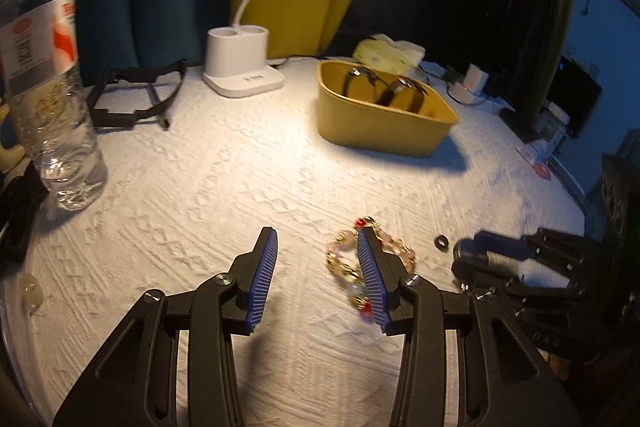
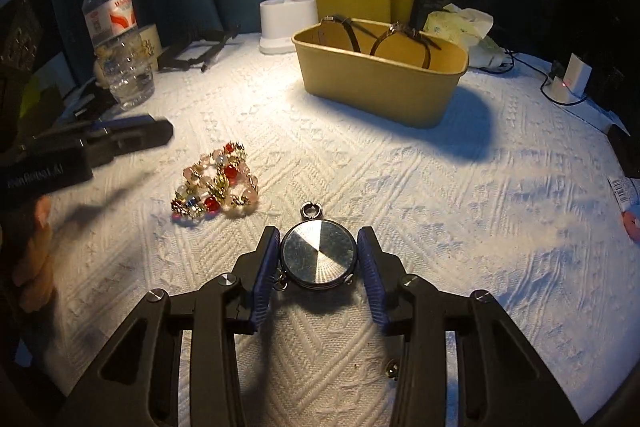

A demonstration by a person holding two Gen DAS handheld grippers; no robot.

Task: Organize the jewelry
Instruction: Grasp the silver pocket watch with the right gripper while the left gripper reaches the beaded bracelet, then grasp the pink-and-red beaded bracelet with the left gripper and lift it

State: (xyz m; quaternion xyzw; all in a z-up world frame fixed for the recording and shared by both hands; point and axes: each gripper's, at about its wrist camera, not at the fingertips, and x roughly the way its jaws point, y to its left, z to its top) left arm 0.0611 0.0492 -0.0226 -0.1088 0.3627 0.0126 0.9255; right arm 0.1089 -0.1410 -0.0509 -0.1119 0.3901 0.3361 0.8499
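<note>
Your right gripper (image 2: 318,261) has its jaws spread around one round pocket watch (image 2: 318,254) lying on the counter (image 2: 460,227); whether they touch it is unclear. Your left gripper (image 1: 318,277) is spread wide beside one beaded bracelet (image 2: 216,183). Farther back, one yellow box (image 2: 380,83) holds two strapped watches (image 2: 404,41).

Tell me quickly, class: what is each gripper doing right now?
Left gripper: open, holding nothing, beside the beaded bracelet.
Right gripper: open, fingers either side of the round pendant, not clamped.
</note>
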